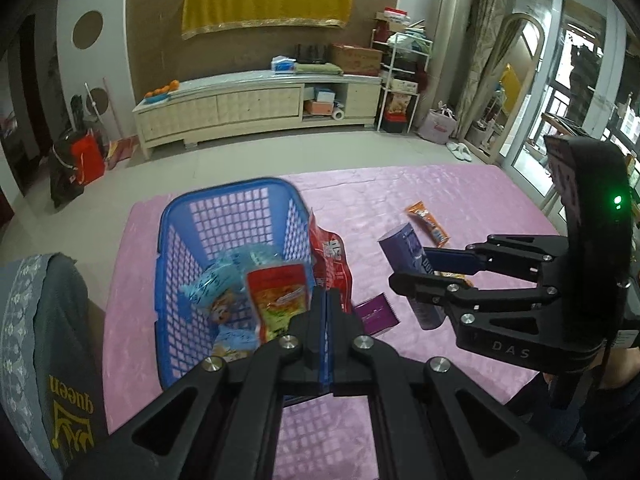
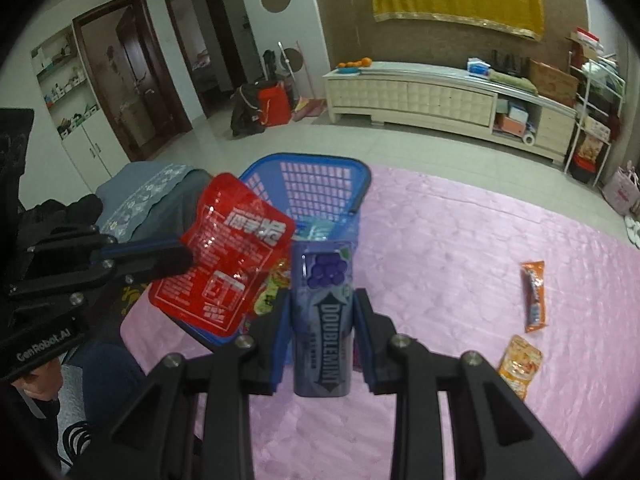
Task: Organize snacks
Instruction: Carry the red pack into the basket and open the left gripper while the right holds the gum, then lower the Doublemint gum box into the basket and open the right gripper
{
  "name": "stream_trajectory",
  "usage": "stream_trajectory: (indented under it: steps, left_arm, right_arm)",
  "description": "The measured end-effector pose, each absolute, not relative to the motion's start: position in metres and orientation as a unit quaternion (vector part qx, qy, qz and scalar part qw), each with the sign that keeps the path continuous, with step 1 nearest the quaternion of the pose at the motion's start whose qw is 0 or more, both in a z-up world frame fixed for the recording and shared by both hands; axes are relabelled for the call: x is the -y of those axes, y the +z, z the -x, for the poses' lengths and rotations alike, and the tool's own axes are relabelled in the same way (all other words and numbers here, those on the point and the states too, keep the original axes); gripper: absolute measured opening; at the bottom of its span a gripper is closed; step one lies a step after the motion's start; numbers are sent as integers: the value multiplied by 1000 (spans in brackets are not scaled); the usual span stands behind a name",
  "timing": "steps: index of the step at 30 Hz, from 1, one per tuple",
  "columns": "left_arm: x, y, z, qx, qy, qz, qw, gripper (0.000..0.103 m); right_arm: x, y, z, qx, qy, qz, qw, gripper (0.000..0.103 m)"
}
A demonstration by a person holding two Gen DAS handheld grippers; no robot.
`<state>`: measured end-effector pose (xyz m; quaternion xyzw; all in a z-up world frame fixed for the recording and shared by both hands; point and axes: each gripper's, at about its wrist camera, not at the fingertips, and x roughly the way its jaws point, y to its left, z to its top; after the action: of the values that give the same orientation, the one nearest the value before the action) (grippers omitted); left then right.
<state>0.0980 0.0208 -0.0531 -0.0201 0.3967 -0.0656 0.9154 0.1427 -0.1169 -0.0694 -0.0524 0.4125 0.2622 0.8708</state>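
Right claw (image 2: 322, 320) around purple gum bottle (image 2: 322, 320)

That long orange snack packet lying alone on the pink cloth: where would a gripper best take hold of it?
Across the middle of the long orange packet, from straight above, fingers on its long edges. It lies flat on the pink cloth, narrow enough to span.

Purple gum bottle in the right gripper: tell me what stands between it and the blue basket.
The purple gum bottle is clamped in the right gripper. Between it and the blue basket hangs the red pouch, pinched by the left gripper, covering the basket's near left side. The right part looks clear.
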Motion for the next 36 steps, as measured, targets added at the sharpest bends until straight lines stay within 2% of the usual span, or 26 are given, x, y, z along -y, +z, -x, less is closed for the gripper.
stream_trajectory:
  steps: [10,19,20,22,23,24,28,30,35,36]
  left_arm:
    - [-42,-85,-106,-423,-67,39,903,0]
    - [-30,-92,-102,-432,-73,23,898,0]
    - [-29,-91,-101,-431,-72,16,899,4]
    - [-25,-91,-100,-432,-66,-3,899,27]
    - [-24,-89,-97,-428,-61,-9,901,46]
    - [-24,-88,-96,-425,-57,-12,903,51]
    - [-28,-83,-93,-426,-46,-7,903,54]
    - [-32,-78,-93,-424,-37,-6,905,62]
    - [-48,-60,-88,-411,-22,10,911,70]
    - [-51,-56,-86,-408,-22,10,913,76]
  right_arm:
    - [104,-83,-151,-431,262,56,862,35]
    - [104,-82,-147,-432,260,58,862,35]
    - [106,-81,-146,-431,260,57,862,35]
    - [107,-79,-144,-428,259,54,864,35]
    - [108,-78,-144,-427,259,53,865,35]
    - [110,-76,-143,-425,259,50,866,35]
    - [116,-72,-143,-422,257,40,869,35]
    - [116,-69,-141,-421,258,37,869,35]
    - [114,-58,-139,-416,271,34,868,35]
    - [112,-54,-139,-413,275,34,867,35]
